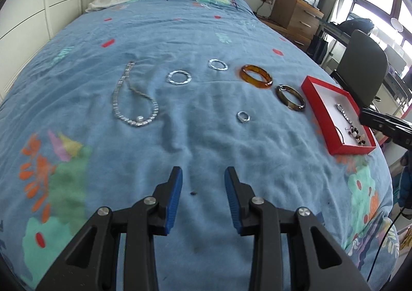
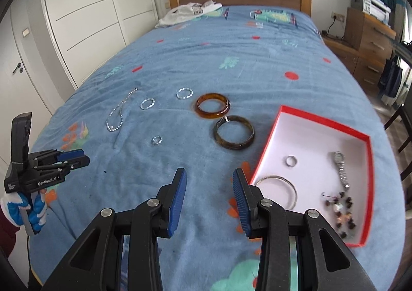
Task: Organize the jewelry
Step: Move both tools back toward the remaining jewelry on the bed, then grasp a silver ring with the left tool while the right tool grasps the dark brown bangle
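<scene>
Left wrist view: the left gripper [image 1: 203,175] hovers low over the blue patterned bedspread [image 1: 206,141], its blue-padded jaws spread wide and holding nothing. Ahead lie a silver chain necklace [image 1: 134,100], two flat silver rings [image 1: 179,77] [image 1: 218,64], an amber translucent bangle [image 1: 256,76], a dark tortoiseshell bangle [image 1: 290,97] and a small silver ring [image 1: 243,117]. A red cardboard box with white lining [image 1: 319,110] sits at the right edge of the bed; the right gripper's black body is cut off by the frame there and covers part of the box.

Right wrist view: the right gripper [image 2: 209,177] is level above the bedspread just left of the red box [image 2: 322,117], jaws wide and empty. Inside the box lie a thin silver bangle [image 2: 293,188], partly hidden behind the right finger, a small silver ring [image 2: 291,161], a metal-strap wristwatch [image 2: 341,168] and a dark beaded piece [image 2: 340,211] that is blurred. The left gripper [image 2: 82,155] appears at the left margin, gripped by a hand in a blue-and-white glove [image 2: 31,209]; from this side angle its opening is hard to judge.
</scene>
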